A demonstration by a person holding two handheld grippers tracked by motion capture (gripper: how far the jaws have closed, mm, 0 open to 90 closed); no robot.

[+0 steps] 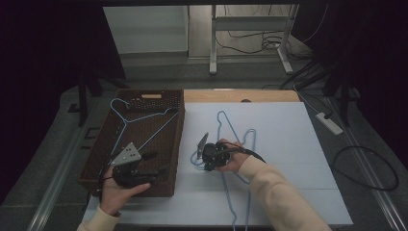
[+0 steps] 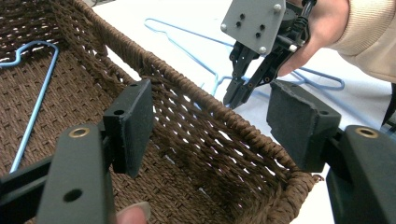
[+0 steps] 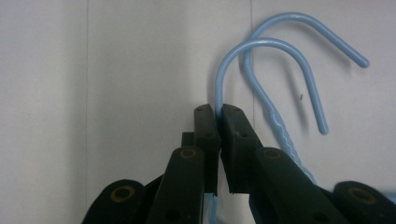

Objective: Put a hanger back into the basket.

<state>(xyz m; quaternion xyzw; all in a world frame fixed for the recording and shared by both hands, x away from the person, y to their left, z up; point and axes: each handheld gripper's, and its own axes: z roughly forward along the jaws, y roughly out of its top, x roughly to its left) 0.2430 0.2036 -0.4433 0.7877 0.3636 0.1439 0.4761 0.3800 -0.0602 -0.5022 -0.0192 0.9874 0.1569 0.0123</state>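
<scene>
Gripping a blue wire hanger (image 3: 233,60) by its hook, the right gripper (image 3: 218,112) works on the white table (image 1: 288,144) while the left gripper (image 1: 146,163) waits over the basket (image 1: 178,144).

In the right gripper view the two black jaws are clenched on the wire just below the curve of the hook, and a second blue hook (image 3: 327,42) lies just beside it on the white surface. In the high view both hangers stretch from the person's right hand (image 1: 231,161) toward the near edge of the table. The left gripper's jaws stand wide apart with nothing between them, poised above the near right corner of the brown woven basket. Another blue hanger (image 1: 139,122) lies inside that basket, its hook toward the far left corner.
</scene>
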